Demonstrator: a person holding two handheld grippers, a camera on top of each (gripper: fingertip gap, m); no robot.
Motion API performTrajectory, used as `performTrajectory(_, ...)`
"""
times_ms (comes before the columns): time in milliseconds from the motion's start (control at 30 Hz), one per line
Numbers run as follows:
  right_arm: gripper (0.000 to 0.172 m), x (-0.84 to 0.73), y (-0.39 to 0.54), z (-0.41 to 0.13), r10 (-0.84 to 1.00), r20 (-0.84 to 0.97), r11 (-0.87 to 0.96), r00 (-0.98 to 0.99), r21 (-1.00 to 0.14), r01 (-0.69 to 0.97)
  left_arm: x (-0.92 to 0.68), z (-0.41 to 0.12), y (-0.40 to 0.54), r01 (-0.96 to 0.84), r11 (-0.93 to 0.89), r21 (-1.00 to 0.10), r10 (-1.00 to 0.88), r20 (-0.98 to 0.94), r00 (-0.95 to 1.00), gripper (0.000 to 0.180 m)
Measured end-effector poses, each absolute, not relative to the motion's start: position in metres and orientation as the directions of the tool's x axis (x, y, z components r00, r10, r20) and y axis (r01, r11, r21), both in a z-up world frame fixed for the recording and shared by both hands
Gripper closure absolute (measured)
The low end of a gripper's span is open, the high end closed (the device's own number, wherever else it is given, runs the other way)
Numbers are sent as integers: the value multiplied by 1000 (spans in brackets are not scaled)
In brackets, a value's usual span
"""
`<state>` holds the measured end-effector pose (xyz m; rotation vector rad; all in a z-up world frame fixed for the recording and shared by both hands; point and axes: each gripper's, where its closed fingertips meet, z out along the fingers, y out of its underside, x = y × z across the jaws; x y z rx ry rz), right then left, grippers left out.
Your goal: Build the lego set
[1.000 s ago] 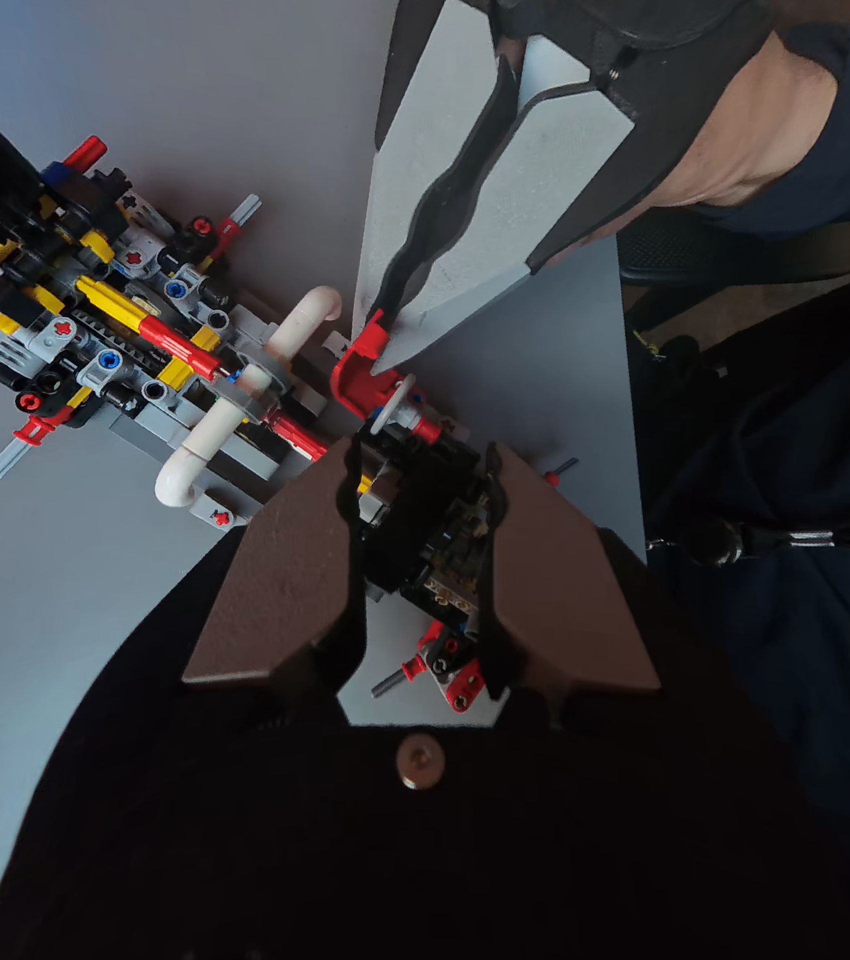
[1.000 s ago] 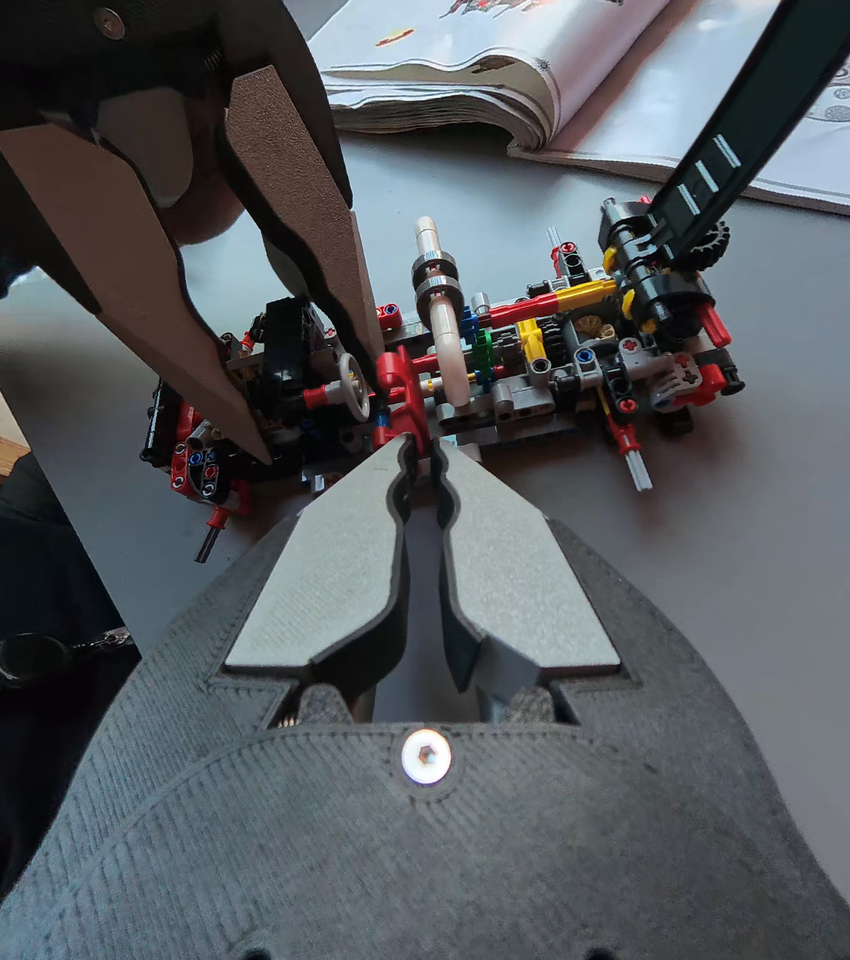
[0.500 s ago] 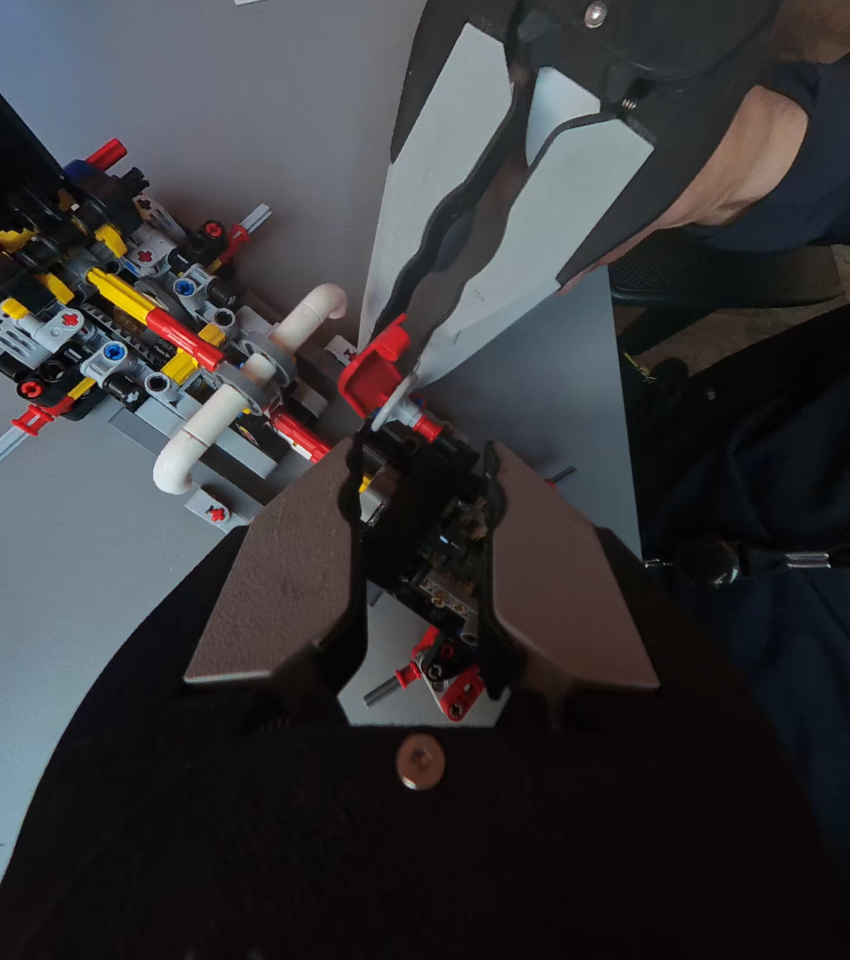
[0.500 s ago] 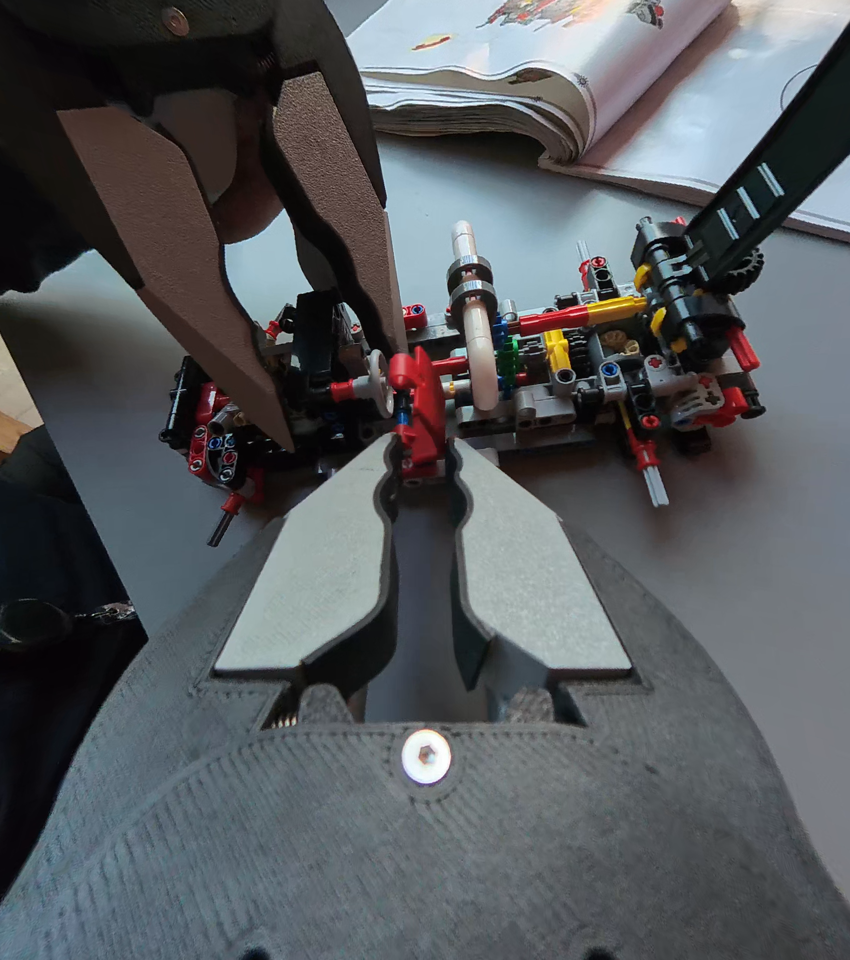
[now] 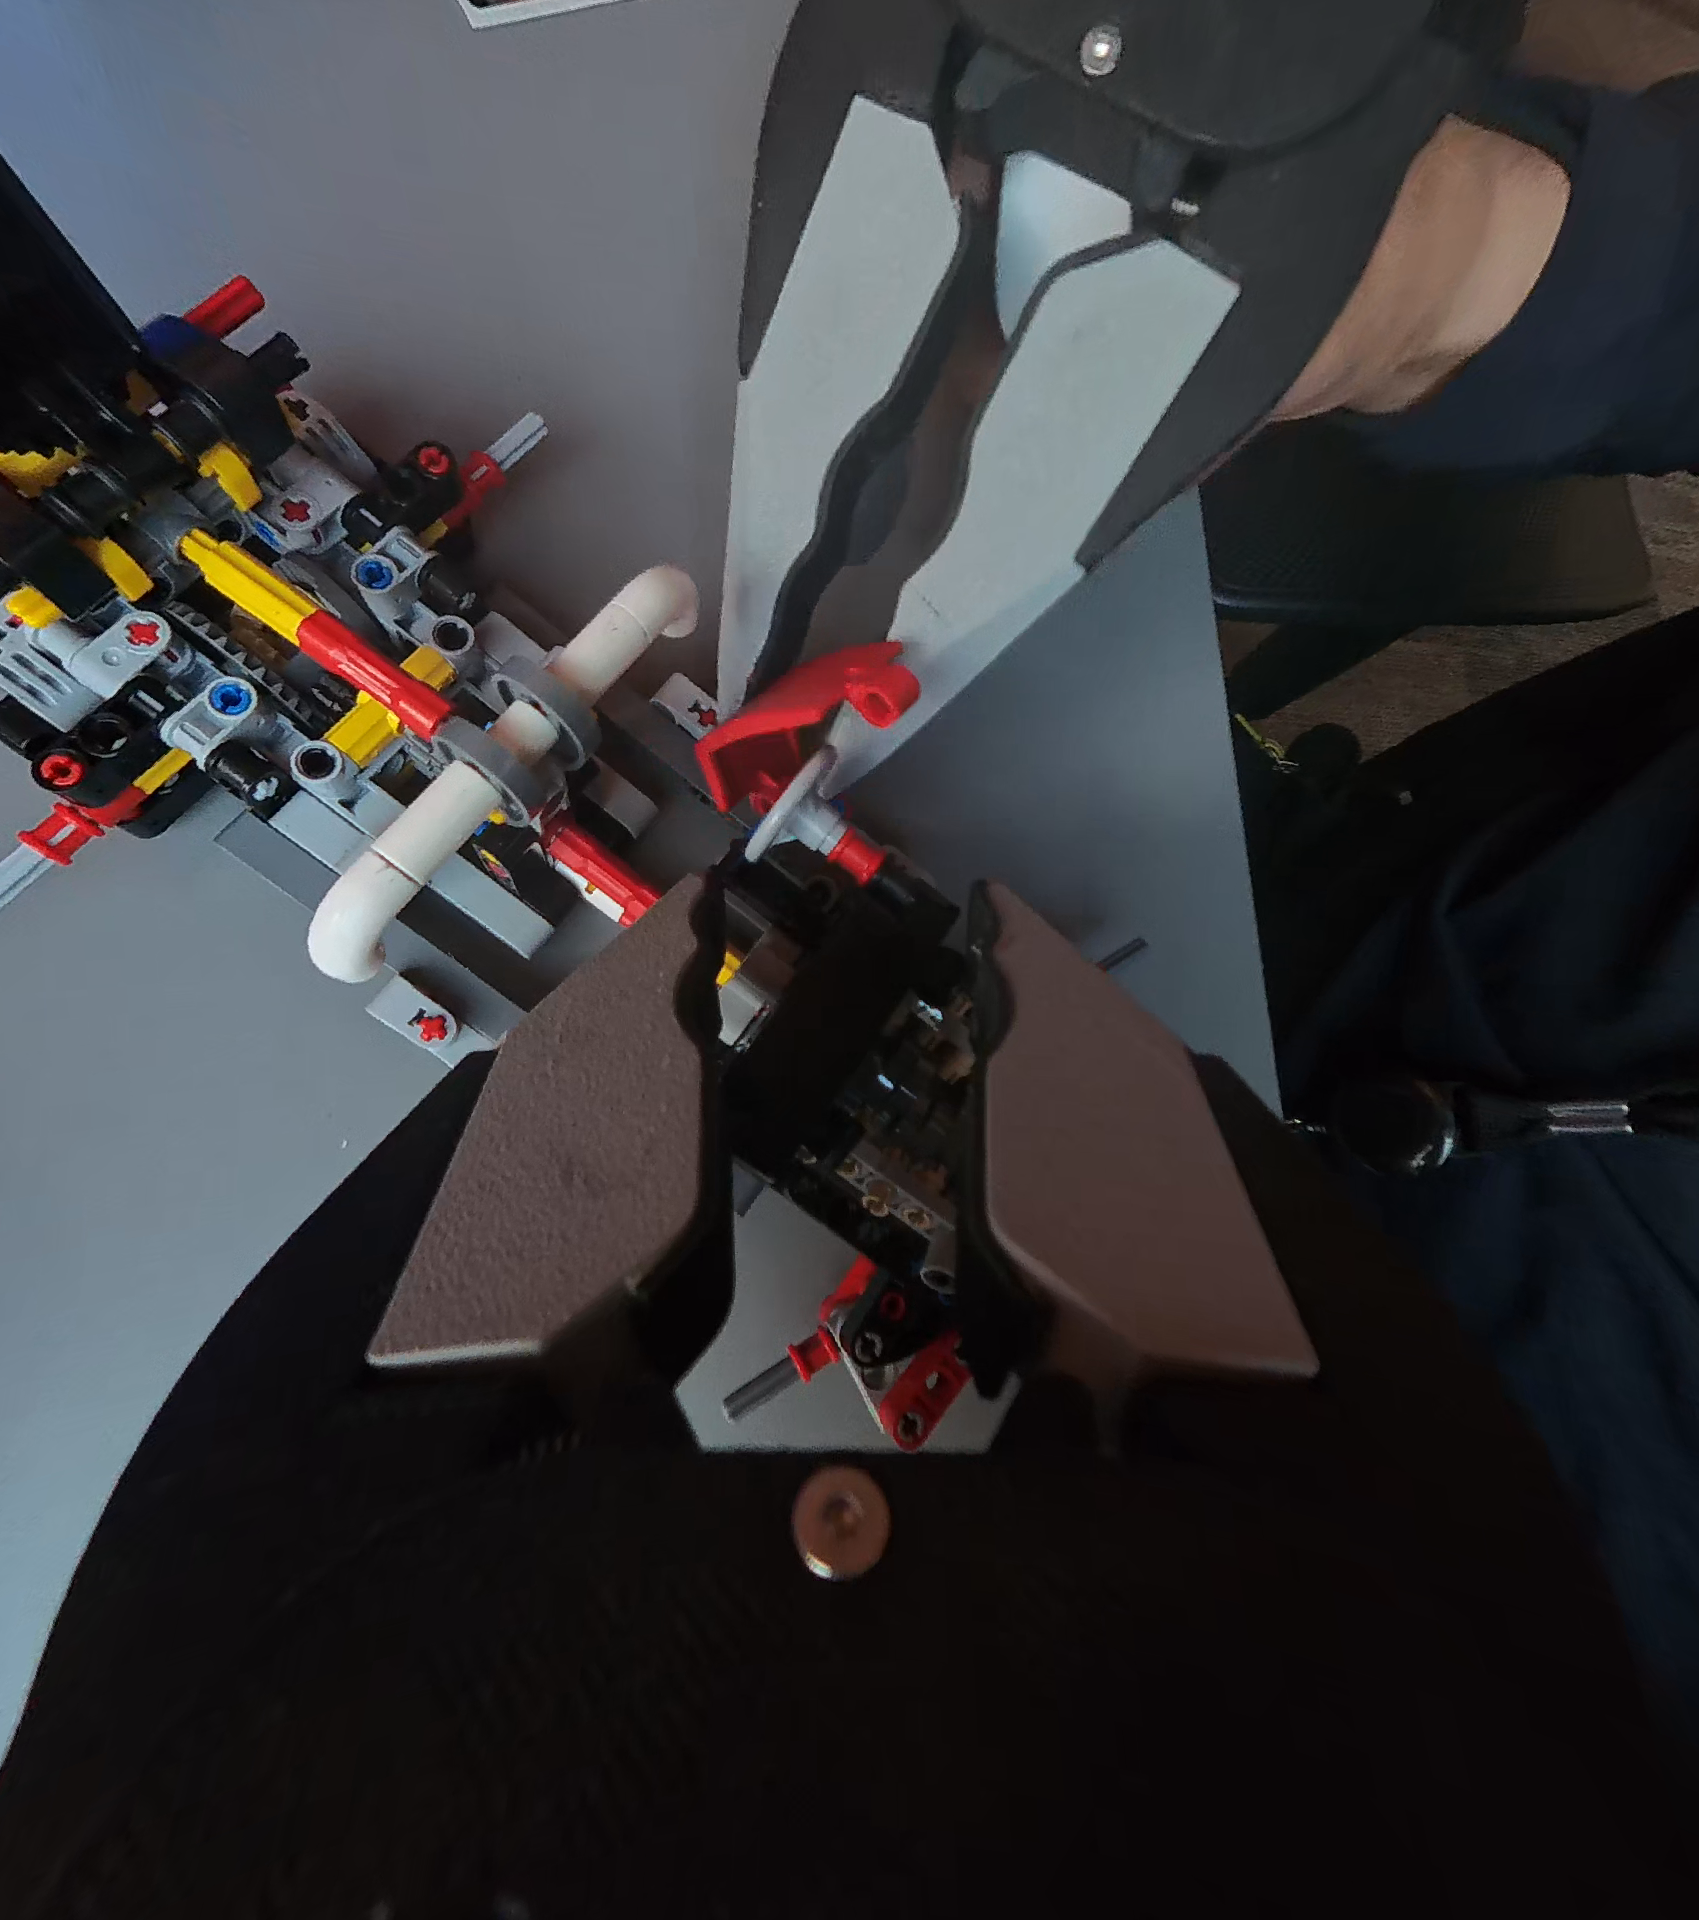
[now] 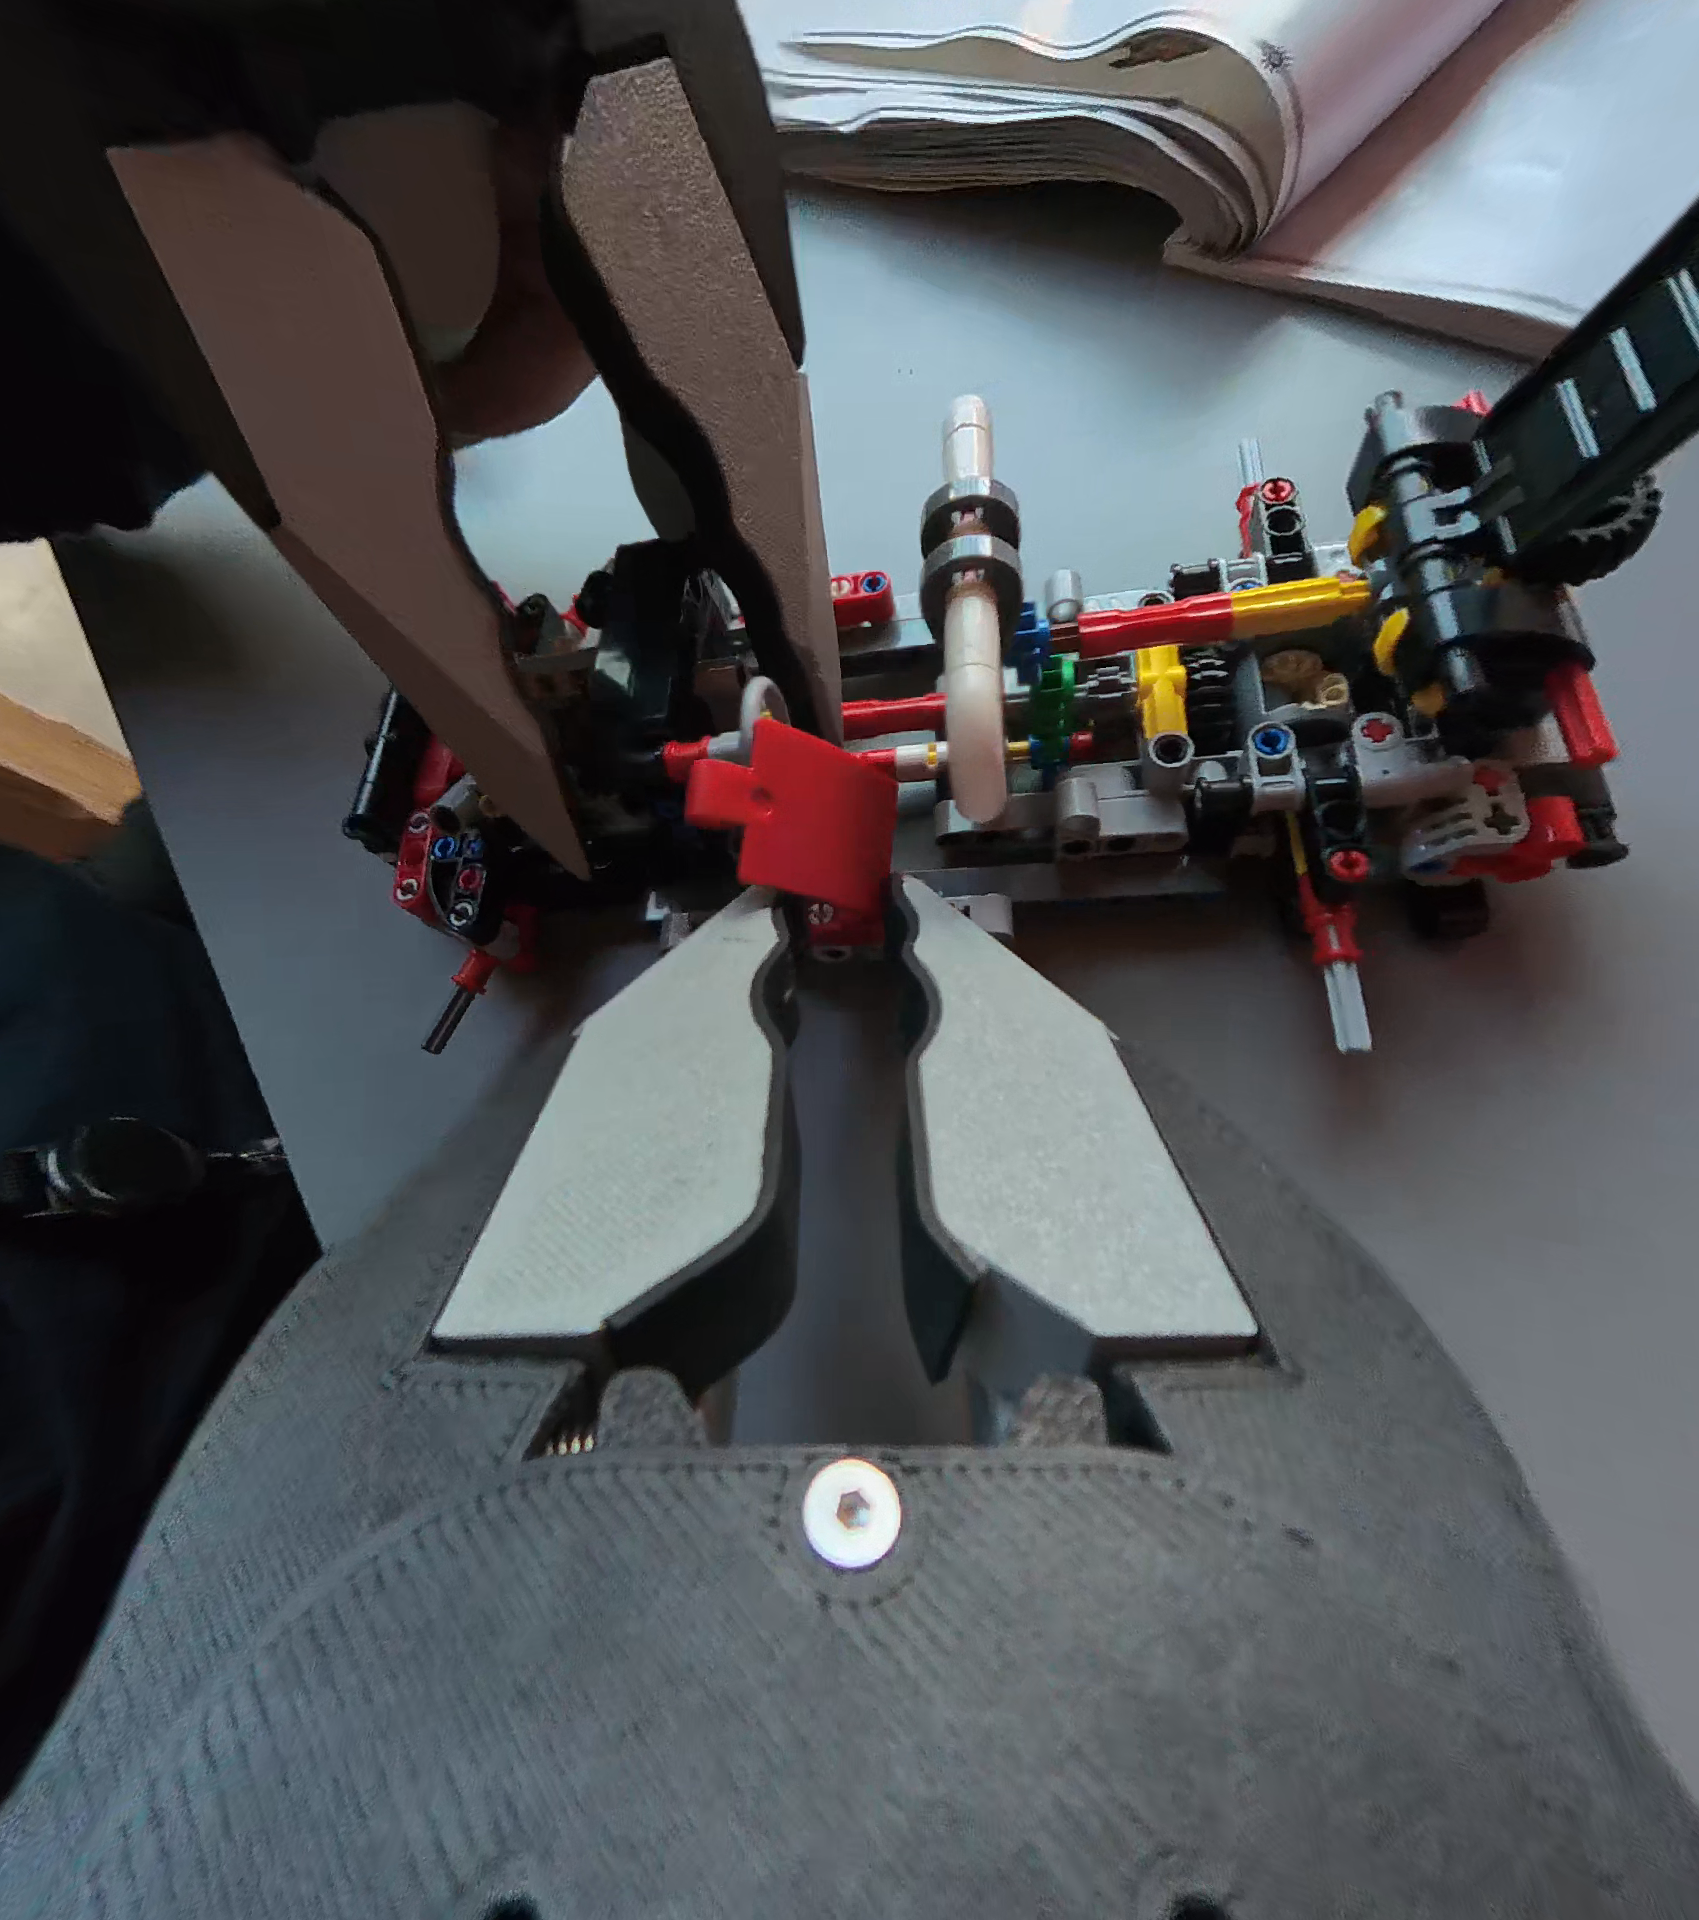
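On the grey table [image 6: 1447, 1195] lies a long brick-built chassis [image 6: 1188, 727] of grey beams studded with black connectors, its length running across the right wrist view. At its left end sits a dark block of black parts with a small red, blue and black cluster [image 6: 440, 873] at the corner and a thin dark axle poking out toward the table edge. The left gripper [image 5: 840, 925], with brown finger plates, comes down over this end and straddles the black block, its fingers [image 6: 471, 665] set wide on either side and lying against the block's flanks. Just right of that block, a red curved panel piece [image 6: 809, 821] stands tilted beside a small grey steering wheel [image 6: 760, 707] on a red-tipped shaft. The right gripper [image 6: 840, 920], with light grey finger plates, pinches the lower end of the red piece between its nearly closed tips. Farther right along the chassis, a white bent tube [image 6: 970, 665] passes through two grey rings, followed by green and blue gears, red and yellow axles, and a black drum with a toothed gear at the far end, where a black slatted strip [image 6: 1634, 364] rises away. Beyond the chassis lies an open booklet [image 6: 1240, 125].
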<state>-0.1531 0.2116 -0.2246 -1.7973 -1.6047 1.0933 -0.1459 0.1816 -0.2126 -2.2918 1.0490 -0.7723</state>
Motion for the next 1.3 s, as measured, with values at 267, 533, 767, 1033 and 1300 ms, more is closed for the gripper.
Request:
performTrajectory(267,160,-156,205,-221,904,-424,-312,-61,-749,585,-145,-213,182,-509,-572,-643,-795,281,538,137)
performTrajectory(533,160,-149,211,-224,915,-403,-310,-13,-723,617,-145,-212,182,-506,-571,-647,-794,279,540,137)
performTrajectory(767,160,-151,211,-228,929,-369,-270,-22,-718,642,-144,-212,182,-502,-566,-654,-796,275,539,137)
performTrajectory(1033,160,-151,210,-227,906,-417,-270,-73,-703,658,-145,-212,182,-503,-561,-658,-799,270,538,137)
performTrajectory(1300,160,-152,210,-227,919,-383,-229,-96,-714,662,-145,-212,183,-487,-568,-663,-791,279,544,137)
